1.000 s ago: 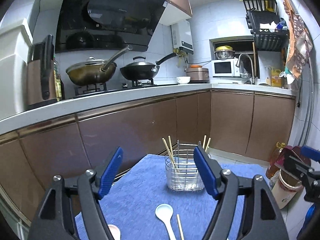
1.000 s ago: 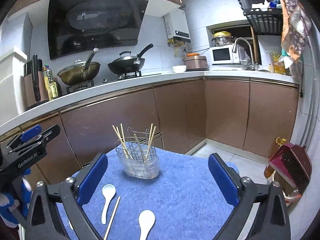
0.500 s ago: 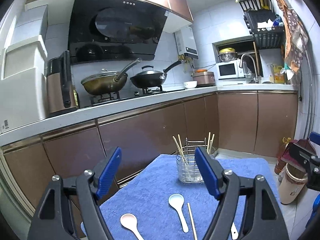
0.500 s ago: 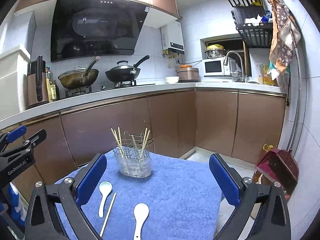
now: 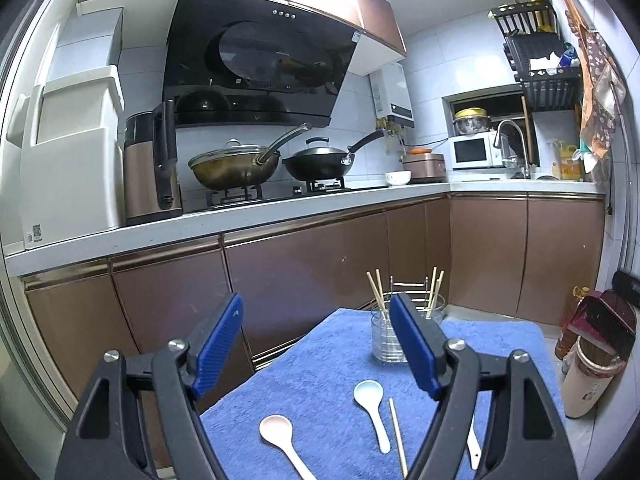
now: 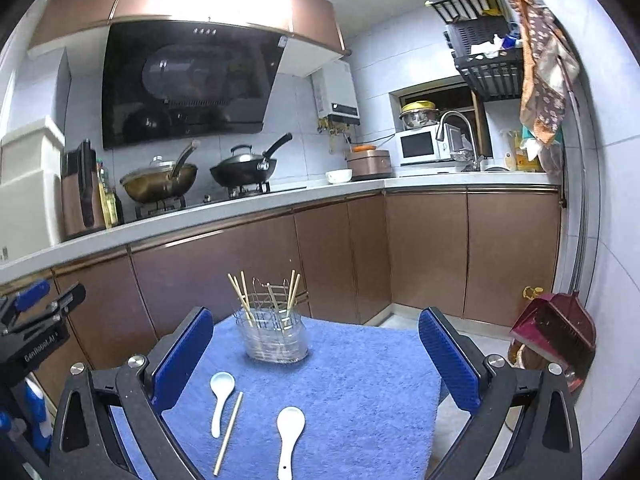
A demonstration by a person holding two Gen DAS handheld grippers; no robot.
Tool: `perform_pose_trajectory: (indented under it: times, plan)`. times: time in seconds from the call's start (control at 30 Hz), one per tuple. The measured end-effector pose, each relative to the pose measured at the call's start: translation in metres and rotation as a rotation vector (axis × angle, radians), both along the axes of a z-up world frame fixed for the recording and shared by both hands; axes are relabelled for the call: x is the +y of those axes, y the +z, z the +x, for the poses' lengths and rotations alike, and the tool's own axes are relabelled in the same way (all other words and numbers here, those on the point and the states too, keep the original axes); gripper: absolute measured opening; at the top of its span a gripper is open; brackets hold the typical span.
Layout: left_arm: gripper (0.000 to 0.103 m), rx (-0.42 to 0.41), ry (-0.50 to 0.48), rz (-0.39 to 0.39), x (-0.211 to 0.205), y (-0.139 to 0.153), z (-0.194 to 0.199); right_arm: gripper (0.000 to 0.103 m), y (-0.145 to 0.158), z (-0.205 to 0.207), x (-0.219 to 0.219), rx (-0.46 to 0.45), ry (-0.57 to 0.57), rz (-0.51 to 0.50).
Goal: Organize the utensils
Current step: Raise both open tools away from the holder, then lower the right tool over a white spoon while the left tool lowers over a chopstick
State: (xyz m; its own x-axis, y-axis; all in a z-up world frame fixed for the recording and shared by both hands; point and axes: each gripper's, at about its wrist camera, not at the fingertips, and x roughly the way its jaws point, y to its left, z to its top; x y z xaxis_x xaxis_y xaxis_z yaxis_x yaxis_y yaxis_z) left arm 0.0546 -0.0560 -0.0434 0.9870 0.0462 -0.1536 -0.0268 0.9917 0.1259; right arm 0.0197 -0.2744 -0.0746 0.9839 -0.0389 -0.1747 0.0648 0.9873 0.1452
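- Kitchen counter [image 5: 280, 216]: runs along the far wall and turns the corner to the right, with brown cabinet doors below; two lidded woks [image 5: 236, 168] stand on the stove, and a microwave [image 5: 474, 152] sits at the far right beside the tap.
- Blue towel [image 6: 352, 380]: covers the small table in the near centre; all the utensils rest on it.
- Left gripper [image 5: 316, 344]: held low at the near edge of the towel, jaws spread wide apart and grasping nothing; in the right wrist view its black body shows at the left edge.
- Right gripper [image 6: 316, 356]: likewise held above the near part of the towel, jaws released and wide, with nothing between the blue pads [image 6: 448, 364].
- Utensil holder [image 6: 274, 340]: a clear cup with a wire rack inside, standing upright on the far part of the towel; several chopsticks [image 6: 240, 296] lean in it, some to the left side, some to the right.
- White spoon [image 6: 220, 400]: lies on the towel, near side of the holder, bowl toward the holder.
- Second white spoon [image 6: 289, 436]: lies nearer and to the right of the first, apart from it.
- Third spoon [image 5: 280, 436]: lies at the near left of the towel in the left wrist view.
- Loose chopstick [image 6: 229, 432]: lies flat just beside the first spoon, on its right, between the two spoons.
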Motion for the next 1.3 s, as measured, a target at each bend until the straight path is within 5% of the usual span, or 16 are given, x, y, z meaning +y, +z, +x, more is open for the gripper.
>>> perform_pose_trajectory:
  times: [0.6, 0.97, 1.3]
  plan:
    - [0.081, 0.025, 0.039, -0.196, 0.069, 0.006, -0.007, 0.103, -0.003, -0.013, -0.009, -0.071, 0.027, 0.041]
    - [0.080, 0.348, -0.182, -0.379, 0.077, -0.041, 0.042, 0.103, -0.033, 0.024, -0.017, 0.123, 0.044, 0.072]
    - [0.076, 0.618, -0.366, -0.436, 0.028, -0.085, 0.096, 0.100, -0.070, 0.064, -0.028, 0.303, 0.097, 0.104]
